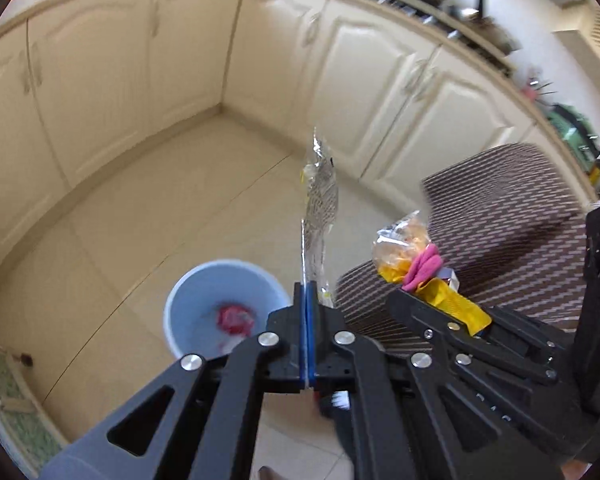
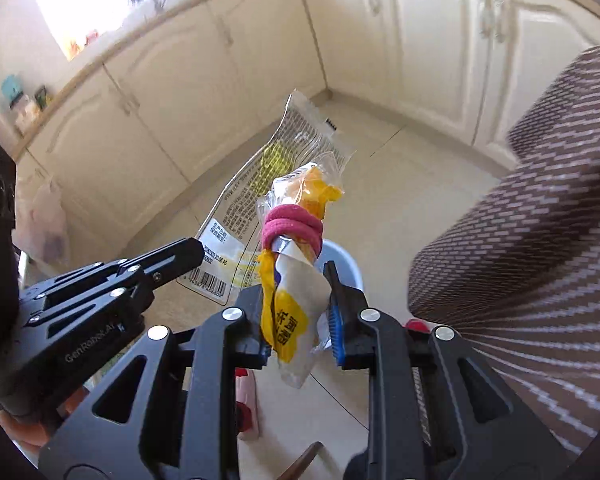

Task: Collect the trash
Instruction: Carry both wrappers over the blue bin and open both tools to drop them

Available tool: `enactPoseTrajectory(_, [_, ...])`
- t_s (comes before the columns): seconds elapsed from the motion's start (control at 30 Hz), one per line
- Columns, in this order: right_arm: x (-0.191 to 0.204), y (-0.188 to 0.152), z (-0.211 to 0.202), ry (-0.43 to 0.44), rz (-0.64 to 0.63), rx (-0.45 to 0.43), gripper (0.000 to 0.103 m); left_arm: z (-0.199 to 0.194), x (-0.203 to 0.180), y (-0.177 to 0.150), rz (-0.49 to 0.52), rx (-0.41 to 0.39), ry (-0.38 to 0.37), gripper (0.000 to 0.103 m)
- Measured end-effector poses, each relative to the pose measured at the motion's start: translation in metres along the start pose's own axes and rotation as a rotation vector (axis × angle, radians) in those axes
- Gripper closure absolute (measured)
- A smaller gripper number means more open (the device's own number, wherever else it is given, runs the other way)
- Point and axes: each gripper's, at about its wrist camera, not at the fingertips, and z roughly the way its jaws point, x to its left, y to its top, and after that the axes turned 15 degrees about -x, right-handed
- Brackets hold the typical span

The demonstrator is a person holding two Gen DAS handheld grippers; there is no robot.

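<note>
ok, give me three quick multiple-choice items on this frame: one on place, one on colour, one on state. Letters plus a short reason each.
1. Where does the round pale-blue plastic bin stand?
A. on the tiled floor
B. on the counter
C. on the patterned cushion

2. What colour is the band wound round the yellow-and-clear snack bag?
A. green
B. pink
C. black

3. How is the left claw?
A. wide open, empty
B. shut on a flat clear printed wrapper
C. shut on a spoon

Answers:
1 A: floor tiles surround the bin.
2 B: the pink band wraps the bag's neck.
3 B: the blue pads meet on the wrapper, which sticks up from them.
</note>
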Motion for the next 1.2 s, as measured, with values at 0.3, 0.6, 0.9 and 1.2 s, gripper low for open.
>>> enactPoseTrajectory(0.3, [0.005,-0.037,0.107,0.02,0.034,0.135,0.081,0.1,0.065,-0.029,-0.02,0.145,0.115,0.101])
enactPoseTrajectory(0.6, [-0.004,-0.062,0.159,-0.009,0.076,0.226,0.081,0.14,0.093,-0.054,-0.059,0.236,0.162,0.065])
enactPoseTrajectory(0.9, [0.008,-0.069,0.178,-0.015,0.079,0.243,0.08,0.137,0.109,-0.058,-0.093,0.251,0.187,0.057])
enactPoseTrajectory(1.2, [0.01,-0.073,0.181,-0.011,0.07,0.237,0.078,0.134,0.114,-0.058,-0.095,0.241,0.193,0.057])
